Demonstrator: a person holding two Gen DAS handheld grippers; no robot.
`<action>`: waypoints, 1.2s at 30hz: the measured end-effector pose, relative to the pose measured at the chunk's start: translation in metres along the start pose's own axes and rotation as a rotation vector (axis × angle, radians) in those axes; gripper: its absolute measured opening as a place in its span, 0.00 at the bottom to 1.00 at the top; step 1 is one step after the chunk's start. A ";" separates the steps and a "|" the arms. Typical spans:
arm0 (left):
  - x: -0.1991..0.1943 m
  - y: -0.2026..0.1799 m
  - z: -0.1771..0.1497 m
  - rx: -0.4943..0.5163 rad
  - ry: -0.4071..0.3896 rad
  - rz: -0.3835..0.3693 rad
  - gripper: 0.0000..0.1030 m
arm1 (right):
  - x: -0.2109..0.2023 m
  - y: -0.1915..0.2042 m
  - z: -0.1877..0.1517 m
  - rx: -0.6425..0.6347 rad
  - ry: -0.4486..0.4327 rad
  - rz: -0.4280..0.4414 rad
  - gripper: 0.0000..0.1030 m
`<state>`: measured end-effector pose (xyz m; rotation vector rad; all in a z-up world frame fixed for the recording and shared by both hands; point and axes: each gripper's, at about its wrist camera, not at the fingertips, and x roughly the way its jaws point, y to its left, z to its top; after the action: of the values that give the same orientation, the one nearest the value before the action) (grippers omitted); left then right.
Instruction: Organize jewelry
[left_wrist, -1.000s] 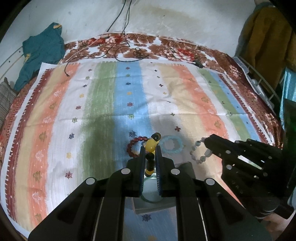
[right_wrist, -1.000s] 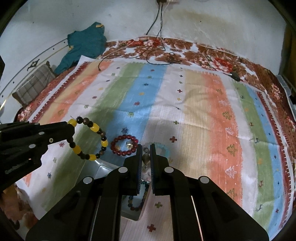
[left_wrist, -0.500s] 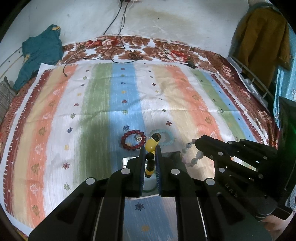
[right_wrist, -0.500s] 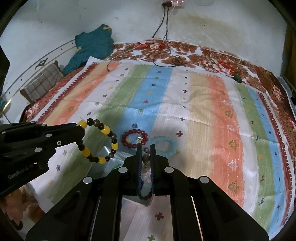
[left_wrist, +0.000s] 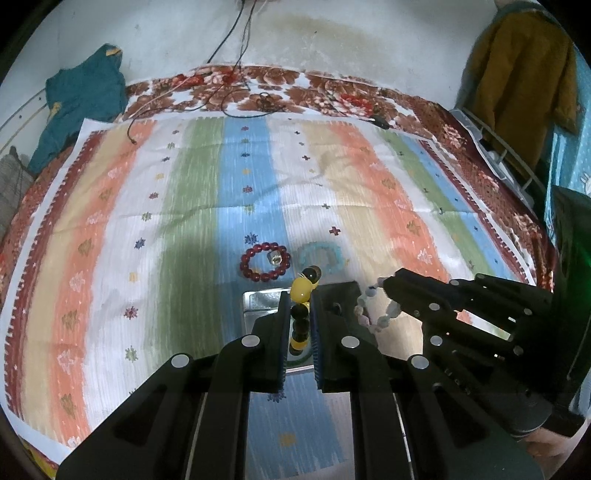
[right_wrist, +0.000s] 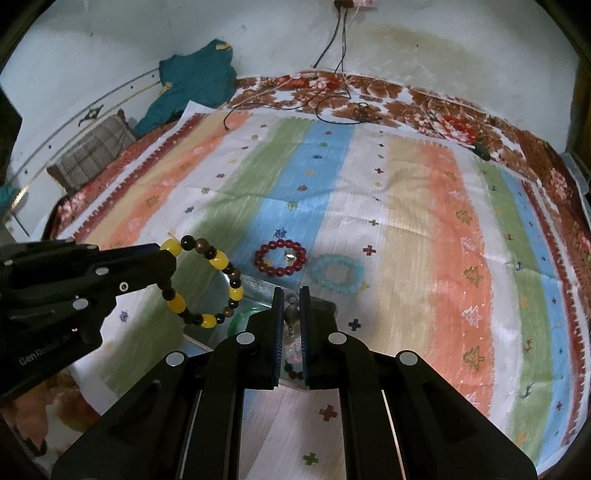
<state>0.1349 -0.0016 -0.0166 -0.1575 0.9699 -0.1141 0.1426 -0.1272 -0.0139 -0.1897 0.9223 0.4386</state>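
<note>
Striped bedspread (left_wrist: 184, 229), yellow-black bracelet (right_wrist: 207, 282) hanging upright from left gripper (left_wrist: 300, 325)

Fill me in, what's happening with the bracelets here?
Each hand-held gripper has a bracelet pinched over a metal tray on the striped cloth. The left gripper holds a yellow and dark bead bracelet; the right gripper holds a pale bead bracelet. A red bead bracelet, with a small ring inside its loop, and a light blue bracelet lie on the cloth beyond the tray.
</note>
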 end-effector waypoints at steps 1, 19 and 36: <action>0.001 0.002 0.001 -0.011 0.002 0.006 0.10 | 0.001 -0.001 0.000 0.004 0.009 0.000 0.10; 0.012 0.025 0.006 -0.056 0.010 0.107 0.37 | 0.019 -0.029 0.003 0.073 0.053 -0.037 0.40; 0.036 0.040 0.015 -0.059 0.031 0.160 0.61 | 0.035 -0.039 0.009 0.075 0.069 -0.039 0.61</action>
<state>0.1689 0.0331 -0.0447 -0.1325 1.0138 0.0590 0.1848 -0.1495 -0.0378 -0.1555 0.9996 0.3625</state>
